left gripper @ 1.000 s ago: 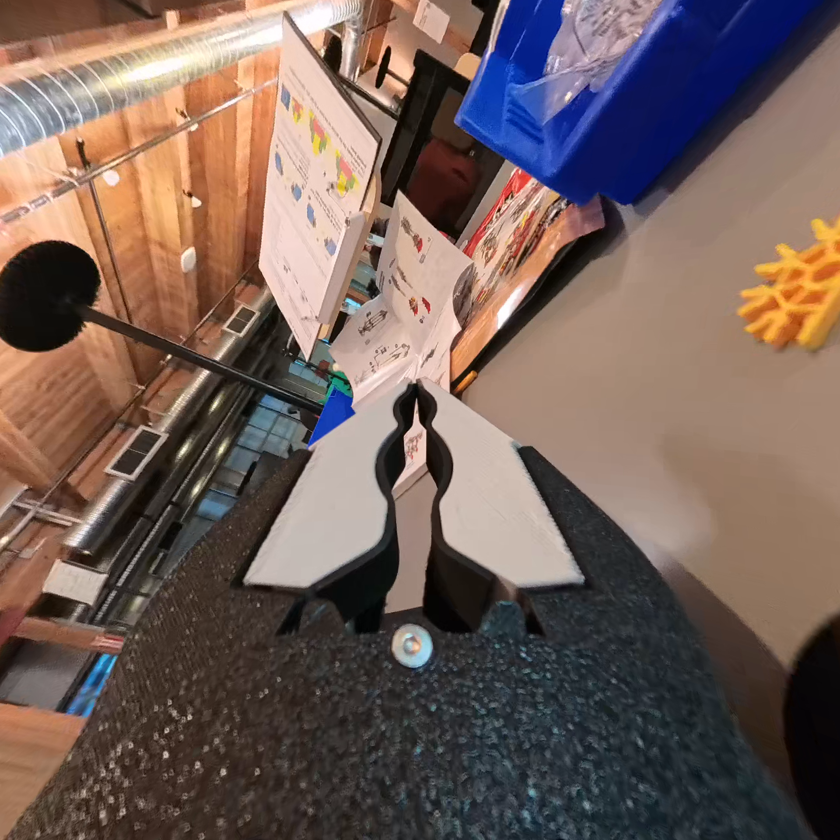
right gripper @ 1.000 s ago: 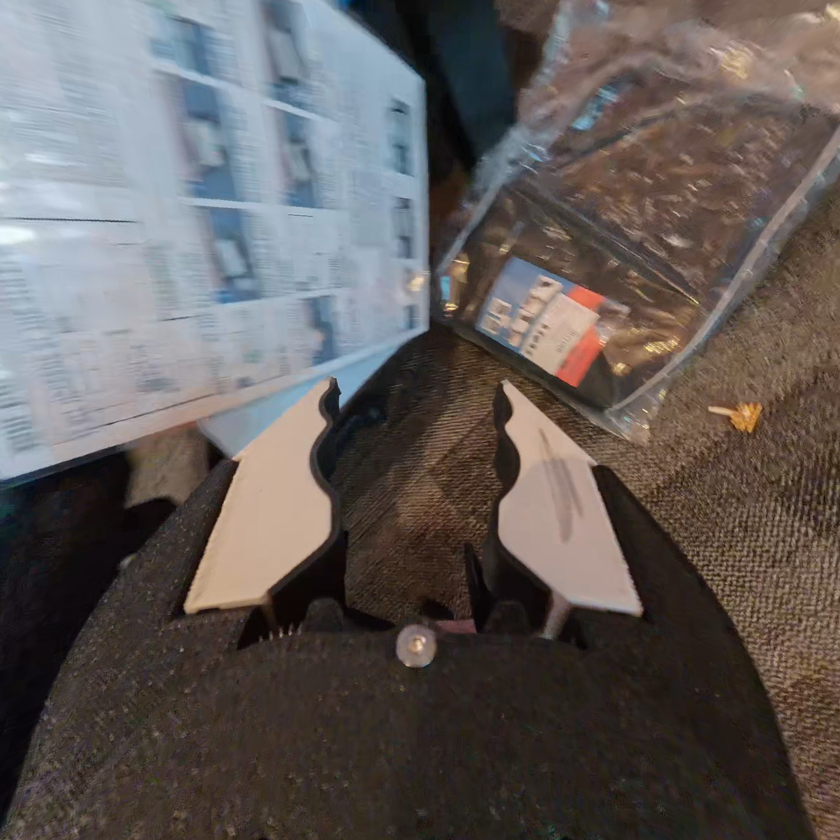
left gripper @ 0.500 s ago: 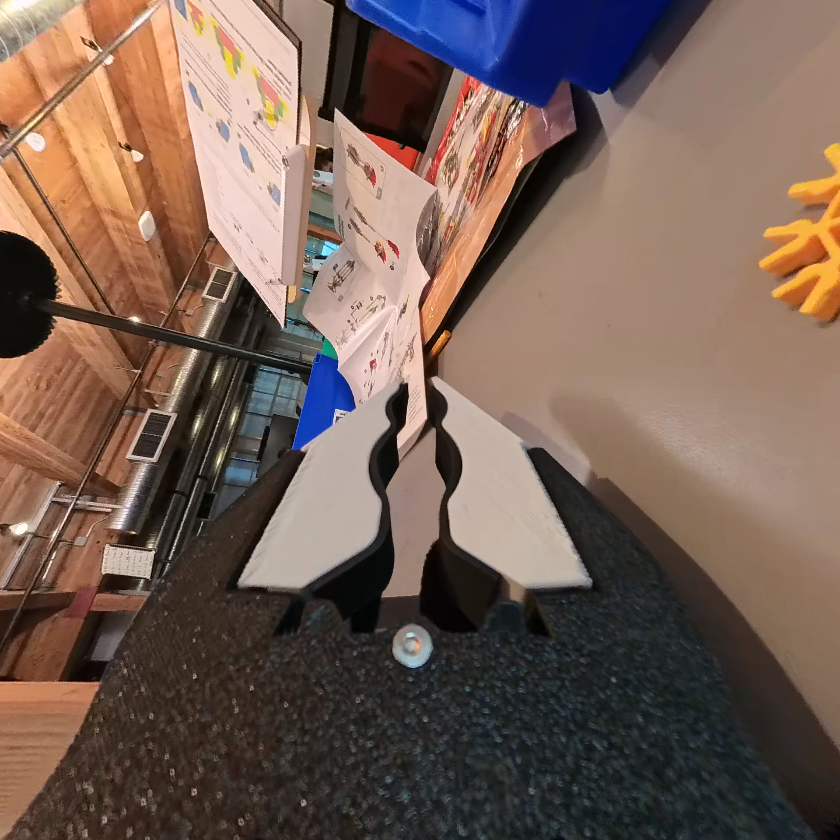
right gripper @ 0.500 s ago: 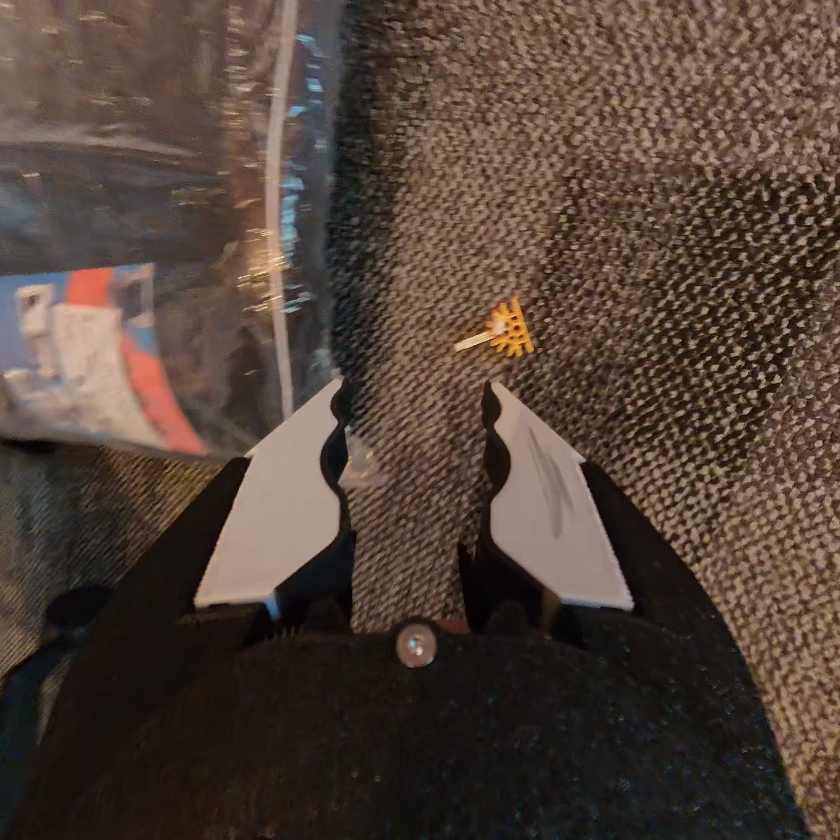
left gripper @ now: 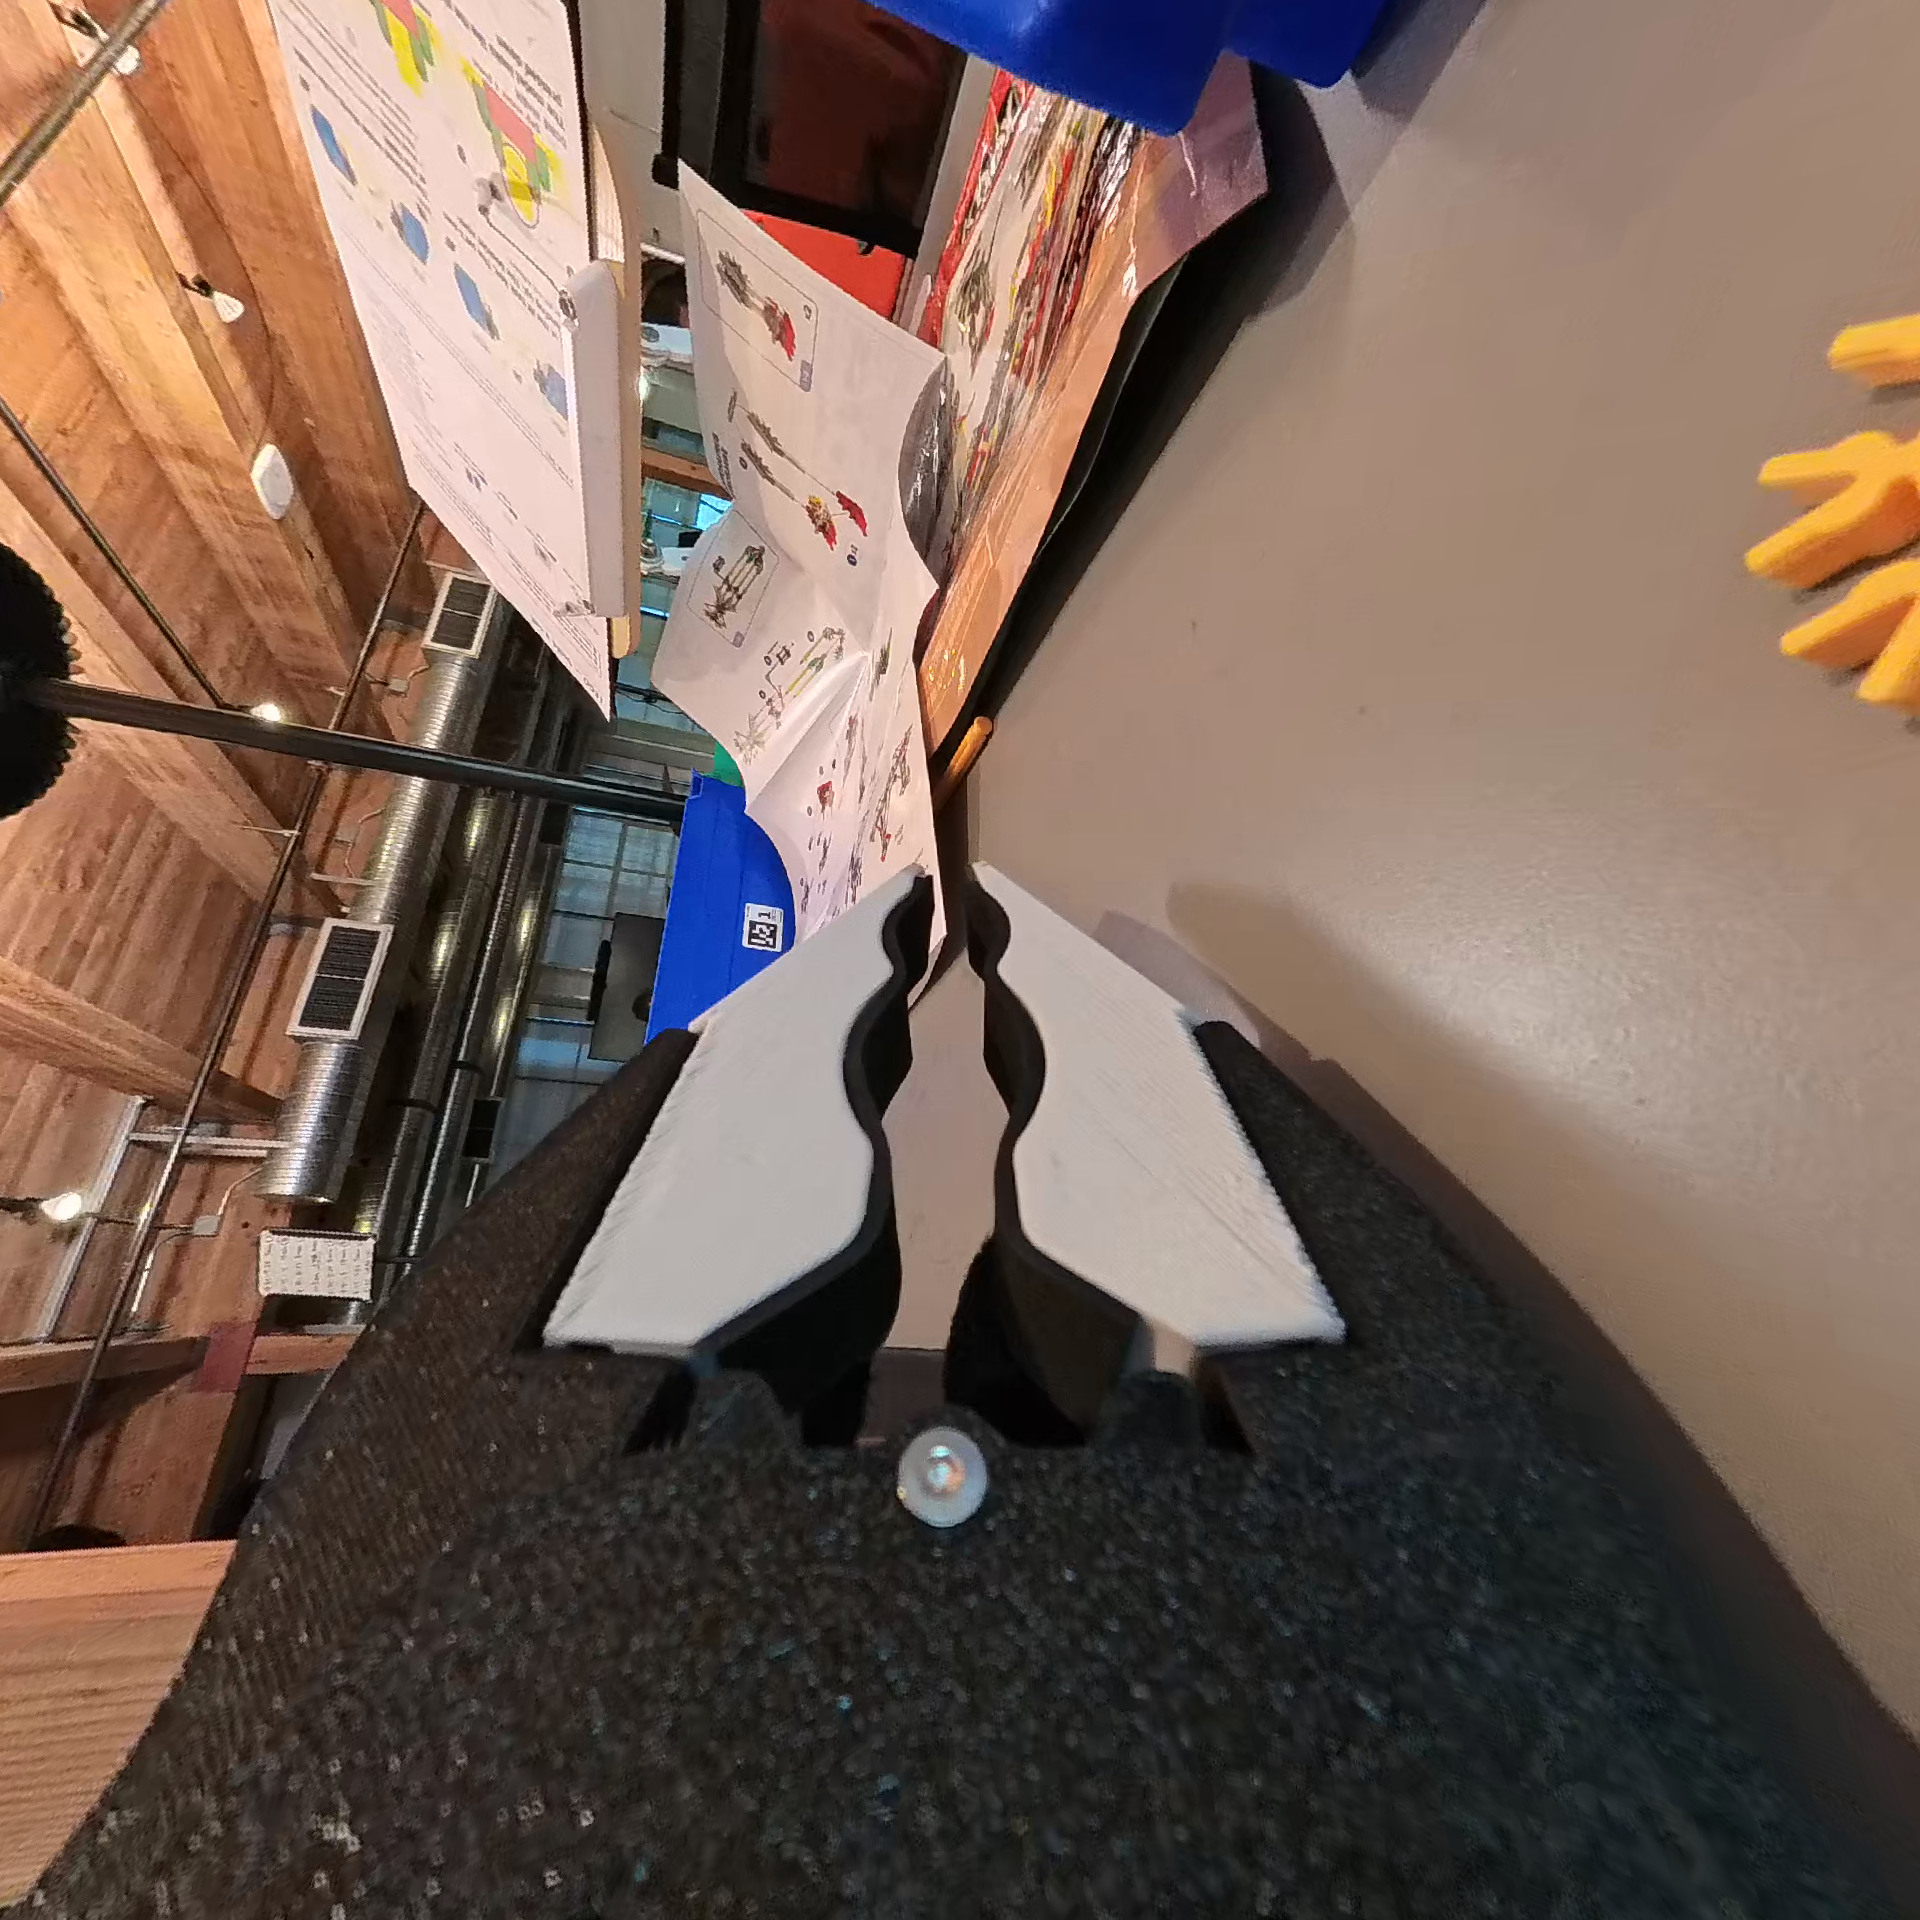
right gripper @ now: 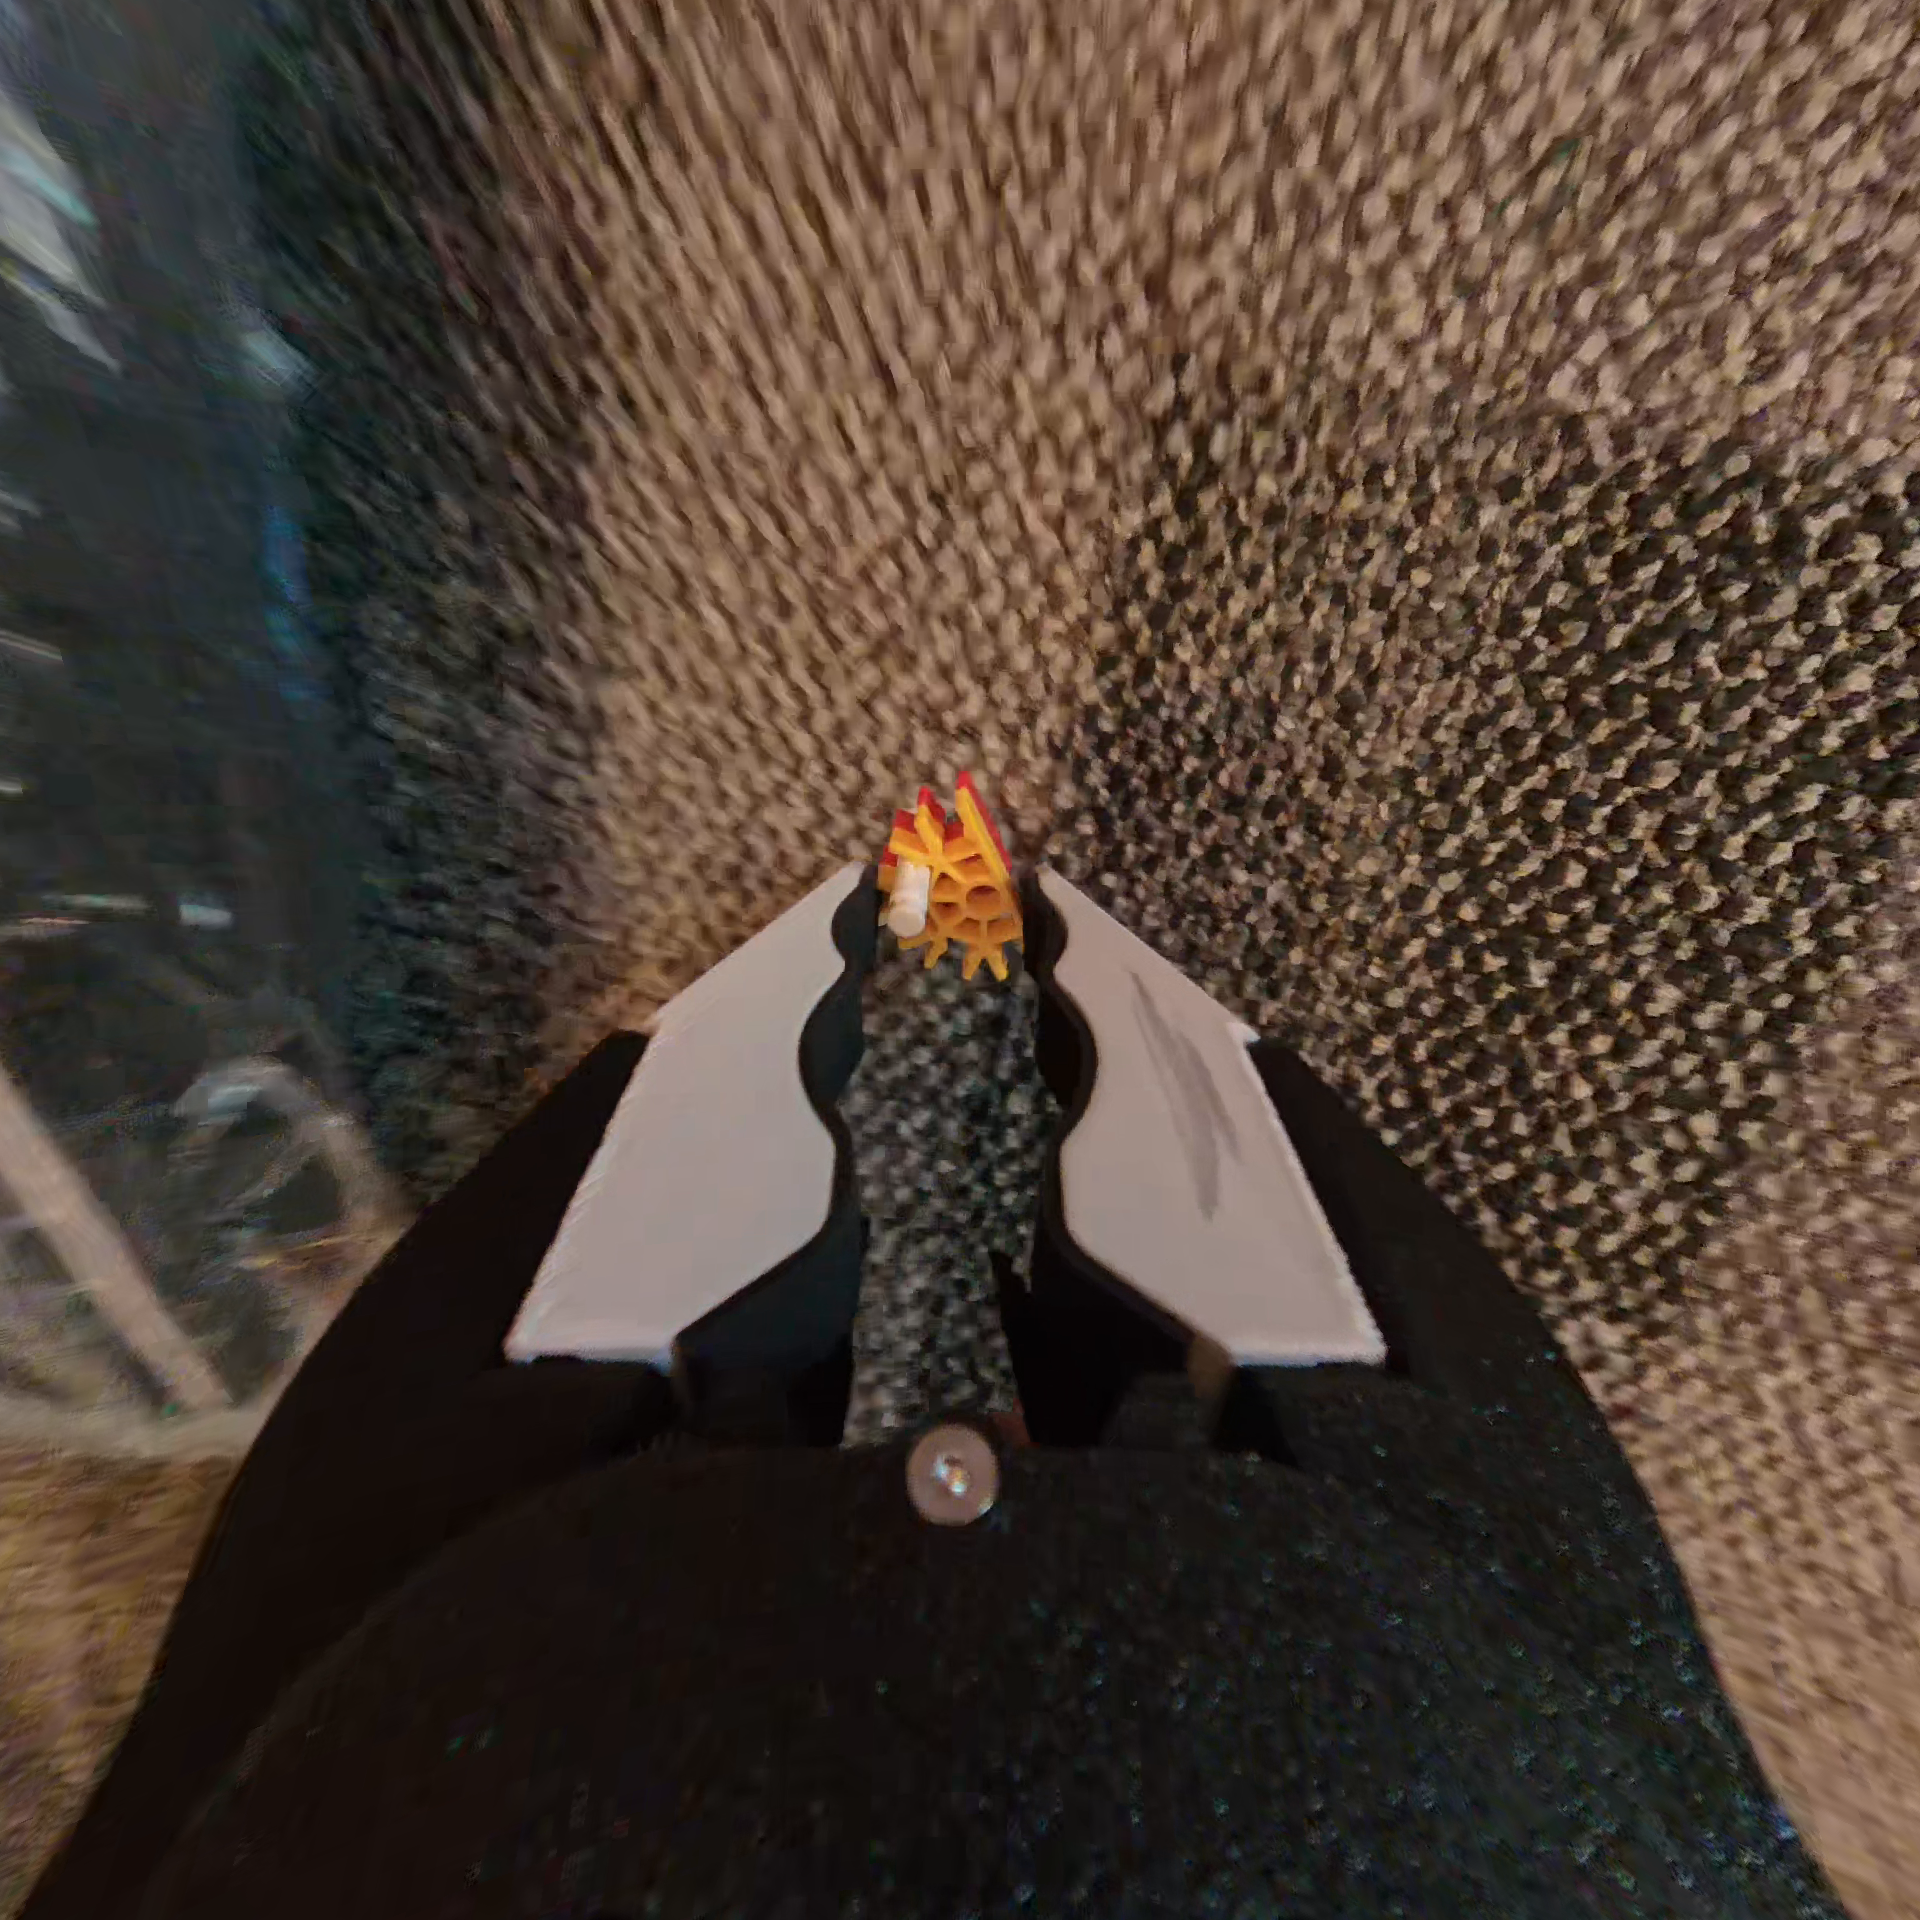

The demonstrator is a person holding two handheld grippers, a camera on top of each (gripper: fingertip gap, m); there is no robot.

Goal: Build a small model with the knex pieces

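Observation:
In the right wrist view my right gripper (right gripper: 951, 894) is low over speckled carpet (right gripper: 1351, 520). Its jaws have closed in on a small yellow and red connector piece (right gripper: 961, 899) with a short white rod (right gripper: 906, 902) on its left side. The piece sits right between the fingertips and both appear to touch it. In the left wrist view my left gripper (left gripper: 948, 902) is tilted on its side beside a grey table top (left gripper: 1455, 831). Its jaws are nearly together and hold nothing. A yellow connector piece (left gripper: 1849, 540) lies on the table, far right of the gripper.
In the left wrist view, an open instruction booklet (left gripper: 821, 582), a coloured toy box (left gripper: 1039, 343) and a blue bin (left gripper: 1122, 52) stand at the table's far end. A printed sheet on a stand (left gripper: 468, 312) and a black pole (left gripper: 343, 743) are to the left. A blurred clear bag (right gripper: 135, 1143) lies left on the carpet. There is about 110 cm between the tips of the two grippers.
My right gripper has swung from the bag to the connector piece, dropped down to it and narrowed its jaws around it. My left gripper has drifted a little; the yellow piece has slid toward the frame edge.

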